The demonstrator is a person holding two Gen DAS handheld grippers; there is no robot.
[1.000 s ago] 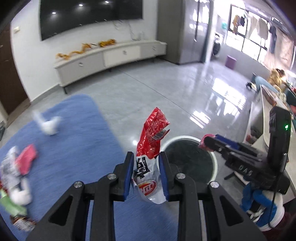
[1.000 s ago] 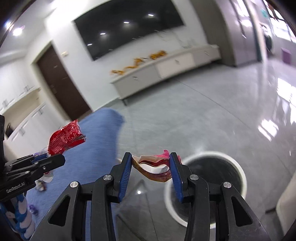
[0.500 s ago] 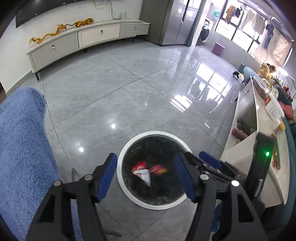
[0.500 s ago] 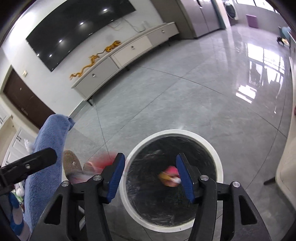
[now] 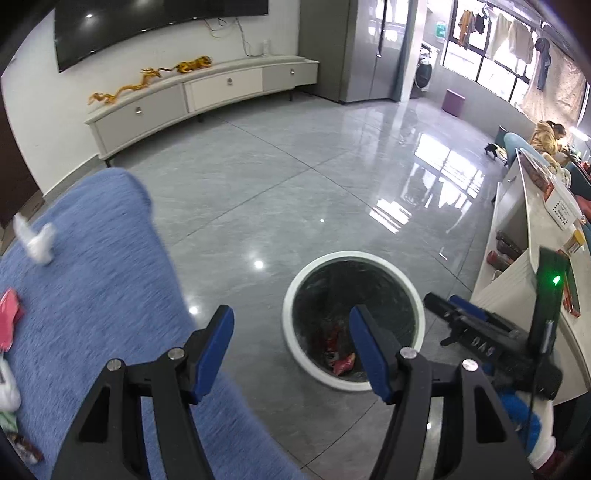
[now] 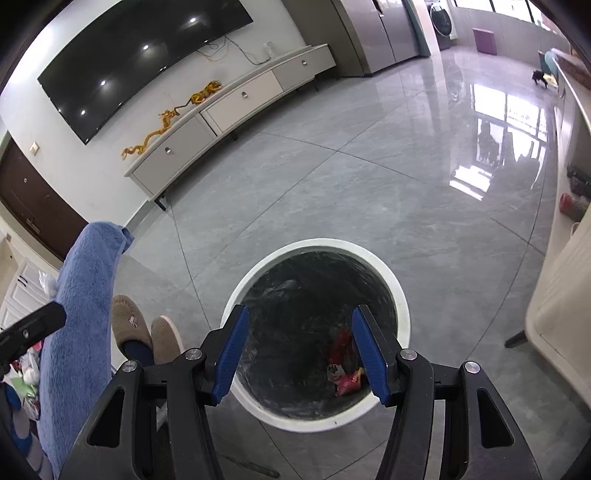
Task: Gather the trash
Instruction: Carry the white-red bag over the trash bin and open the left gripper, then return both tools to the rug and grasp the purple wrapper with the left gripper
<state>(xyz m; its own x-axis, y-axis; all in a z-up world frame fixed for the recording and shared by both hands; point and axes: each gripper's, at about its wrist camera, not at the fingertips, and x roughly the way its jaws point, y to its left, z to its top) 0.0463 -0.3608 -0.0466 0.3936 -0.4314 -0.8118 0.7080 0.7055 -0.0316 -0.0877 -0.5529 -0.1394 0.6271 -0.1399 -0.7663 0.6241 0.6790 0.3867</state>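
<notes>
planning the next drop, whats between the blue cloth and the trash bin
Right wrist view: two tan slippers on grey floor lie between the blue cloth and the trash bin.

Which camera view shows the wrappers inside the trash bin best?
The right wrist view: it looks almost straight down into the trash bin, showing the wrappers clearly. The left wrist view sees them obliquely, partly behind a finger.

Red and pink wrappers (image 6: 345,365) lie crumpled, seemingly at white-rimmed bin's (image 6: 400,291) bottom.

A home living room. A large wall-mounted television (image 6: 140,62) fills the upper left above a long low media cabinet (image 6: 236,107) on a glossy grey tiled floor (image 6: 369,192). Laundry (image 5: 517,33) hangs by the windows at upper right.
</notes>
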